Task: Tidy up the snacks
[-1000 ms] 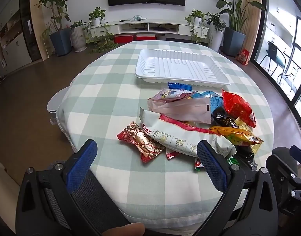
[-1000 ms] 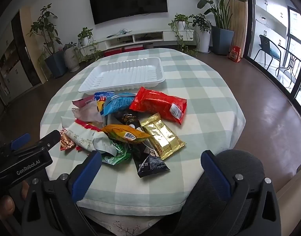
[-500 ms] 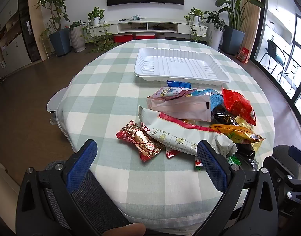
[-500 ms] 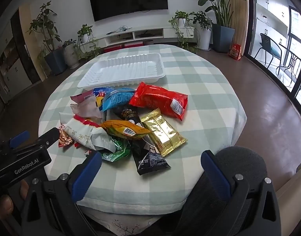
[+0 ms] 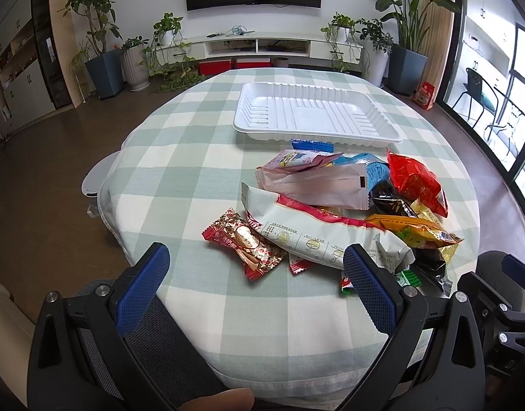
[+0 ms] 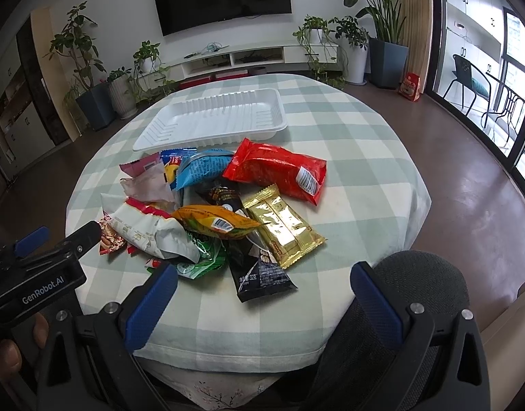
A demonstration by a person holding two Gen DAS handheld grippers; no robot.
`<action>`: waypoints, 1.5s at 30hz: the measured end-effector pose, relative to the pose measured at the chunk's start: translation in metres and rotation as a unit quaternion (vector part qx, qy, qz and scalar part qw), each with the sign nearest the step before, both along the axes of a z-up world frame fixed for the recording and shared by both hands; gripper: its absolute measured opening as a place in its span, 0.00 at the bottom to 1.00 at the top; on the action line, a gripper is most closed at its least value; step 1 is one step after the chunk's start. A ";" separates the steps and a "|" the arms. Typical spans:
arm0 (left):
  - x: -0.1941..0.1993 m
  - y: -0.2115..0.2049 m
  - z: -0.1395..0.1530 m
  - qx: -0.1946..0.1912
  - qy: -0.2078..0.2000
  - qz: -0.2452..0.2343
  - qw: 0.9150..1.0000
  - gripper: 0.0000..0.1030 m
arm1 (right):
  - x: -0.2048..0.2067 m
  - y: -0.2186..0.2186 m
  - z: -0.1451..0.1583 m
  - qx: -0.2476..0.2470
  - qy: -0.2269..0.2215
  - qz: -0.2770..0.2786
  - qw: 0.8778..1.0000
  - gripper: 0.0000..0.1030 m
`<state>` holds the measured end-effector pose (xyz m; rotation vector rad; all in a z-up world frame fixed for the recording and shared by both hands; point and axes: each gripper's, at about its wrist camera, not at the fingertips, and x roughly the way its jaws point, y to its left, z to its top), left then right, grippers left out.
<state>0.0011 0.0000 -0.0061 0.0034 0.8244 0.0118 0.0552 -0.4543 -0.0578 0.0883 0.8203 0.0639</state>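
Since both the left gripper and right gripper hang wide apart and empty at the bottom of frame, nothing is moved: snacks overlap mid-frame below the bare tray, so one pinch could drag neighbours off the table.

Left gripper has advanced slightly toward the round green-checked table; right gripper likewise. Snack packets unmoved.

tray white; tablecloth green-white check; tool pads blue
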 end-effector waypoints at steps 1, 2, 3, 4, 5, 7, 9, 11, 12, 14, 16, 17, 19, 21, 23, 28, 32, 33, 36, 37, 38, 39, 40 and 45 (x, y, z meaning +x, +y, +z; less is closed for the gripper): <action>0.000 -0.001 -0.004 0.000 0.000 -0.001 1.000 1.00 | 0.000 0.000 0.000 0.000 0.000 0.000 1.000 1.00; 0.000 -0.001 -0.004 0.000 0.000 -0.001 1.000 1.00 | 0.000 0.000 0.000 0.000 0.000 0.000 1.000 1.00; 0.000 -0.001 -0.005 -0.001 0.000 -0.001 1.000 1.00 | 0.000 0.000 0.000 0.000 0.001 0.000 1.000 1.00; 0.000 -0.001 -0.005 0.000 0.000 -0.001 1.000 1.00 | 0.000 0.000 -0.001 0.000 0.002 0.000 1.000 1.00; 0.000 -0.001 -0.004 0.000 0.000 -0.001 1.000 1.00 | 0.001 -0.001 -0.002 0.001 0.004 -0.001 1.000 1.00; 0.000 -0.002 -0.005 0.000 0.000 -0.002 1.000 1.00 | 0.001 -0.001 -0.003 0.001 0.005 -0.001 1.000 1.00; 0.000 -0.002 -0.004 0.001 0.000 -0.002 1.000 1.00 | 0.001 -0.001 -0.003 0.001 0.005 -0.001 1.000 1.00; 0.000 -0.001 -0.004 0.000 0.000 -0.002 1.000 1.00 | 0.001 -0.001 -0.003 0.001 0.006 -0.001 1.000 1.00; 0.000 -0.001 -0.004 0.000 0.000 -0.002 1.000 1.00 | 0.001 -0.001 -0.003 0.001 0.006 -0.001 1.000 1.00; 0.000 -0.002 -0.004 0.001 0.000 -0.001 1.000 1.00 | 0.000 -0.001 -0.003 0.001 0.007 -0.001 1.000 1.00; 0.000 -0.002 -0.004 0.001 0.000 -0.001 1.000 1.00 | 0.001 -0.001 -0.003 0.000 0.007 -0.001 1.000 1.00; 0.000 -0.002 -0.005 0.001 0.000 -0.001 1.000 1.00 | 0.001 -0.001 -0.003 0.000 0.008 -0.001 1.000 1.00; 0.000 -0.002 -0.004 0.001 0.000 -0.002 1.000 1.00 | 0.001 -0.001 -0.003 0.000 0.008 -0.001 1.000 1.00; 0.000 -0.002 -0.004 0.001 0.000 -0.002 1.000 1.00 | 0.001 -0.001 -0.003 0.000 0.008 -0.001 1.000 1.00; 0.000 -0.002 -0.005 0.001 0.001 -0.002 1.000 1.00 | 0.001 -0.001 -0.003 0.000 0.008 -0.001 1.000 1.00; 0.000 -0.002 -0.004 0.001 0.001 -0.002 1.000 1.00 | 0.001 -0.001 -0.004 0.000 0.008 -0.001 1.000 1.00; 0.000 -0.002 -0.004 0.001 0.001 -0.002 1.000 1.00 | 0.001 -0.001 -0.004 0.000 0.009 -0.001 1.000 1.00; 0.000 -0.002 -0.004 0.001 0.001 -0.002 1.000 1.00 | 0.001 -0.001 -0.004 0.000 0.009 -0.001 1.000 1.00; 0.000 -0.002 -0.005 0.002 0.001 -0.002 1.000 1.00 | 0.001 -0.001 -0.004 0.000 0.009 -0.001 1.000 1.00; 0.000 -0.002 -0.004 0.002 0.001 -0.002 1.000 1.00 | 0.001 -0.001 -0.004 0.000 0.009 -0.001 1.000 1.00; 0.000 -0.002 -0.004 0.002 0.001 -0.002 1.000 1.00 | 0.000 -0.001 -0.004 0.000 0.009 -0.001 1.000 1.00; 0.000 -0.002 -0.004 0.002 0.001 -0.002 1.000 1.00 | 0.001 -0.001 -0.004 0.000 0.009 -0.001 1.000 1.00; 0.000 -0.002 -0.005 0.002 0.001 -0.002 1.000 1.00 | 0.001 -0.001 -0.004 0.000 0.009 -0.001 1.000 1.00; 0.000 -0.002 -0.005 0.002 0.001 -0.001 1.000 1.00 | 0.001 -0.001 -0.004 0.000 0.010 -0.001 1.000 1.00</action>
